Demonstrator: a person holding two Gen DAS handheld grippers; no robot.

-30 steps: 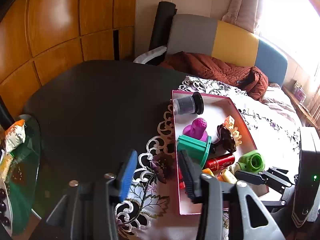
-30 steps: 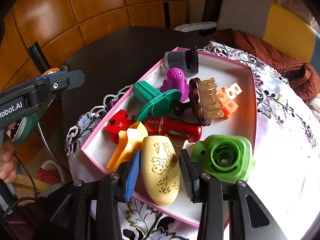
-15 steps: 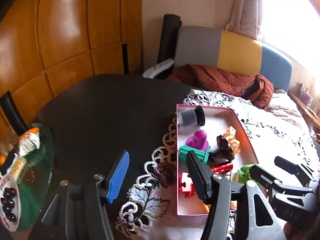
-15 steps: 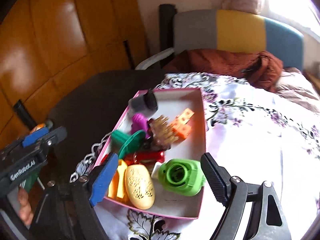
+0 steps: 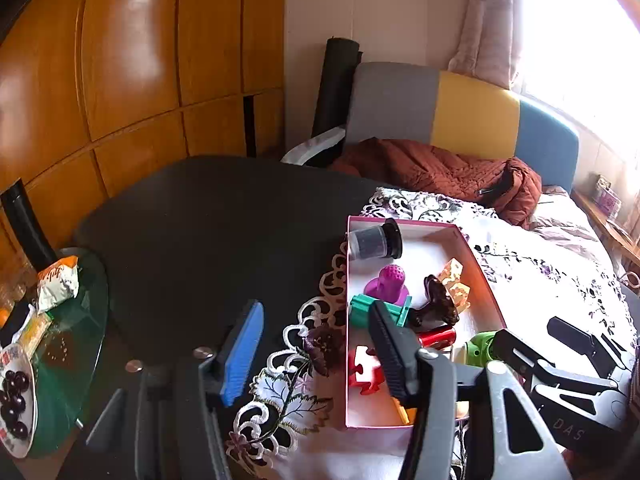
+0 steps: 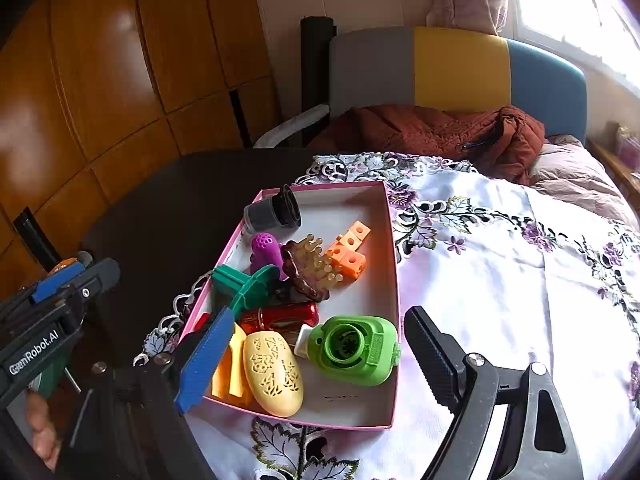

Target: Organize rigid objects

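1. The left gripper (image 5: pixel 316 350) tilts downward, its jaws partly apart after closing in a little; nothing sits between them.
2. One left finger carries a blue pad (image 5: pixel 244 354) on the left; the other is black (image 5: pixel 390 354) on the right.
3. The right gripper (image 6: pixel 316 360) also slants downward, jaws spread wide and empty, having just been opening.
4. Its blue-padded finger (image 6: pixel 206 360) stands left, the black one (image 6: pixel 430 360) right.
5. A hand (image 6: pixel 42 430) shows at the near left edge of the right wrist view, under the left gripper's body.
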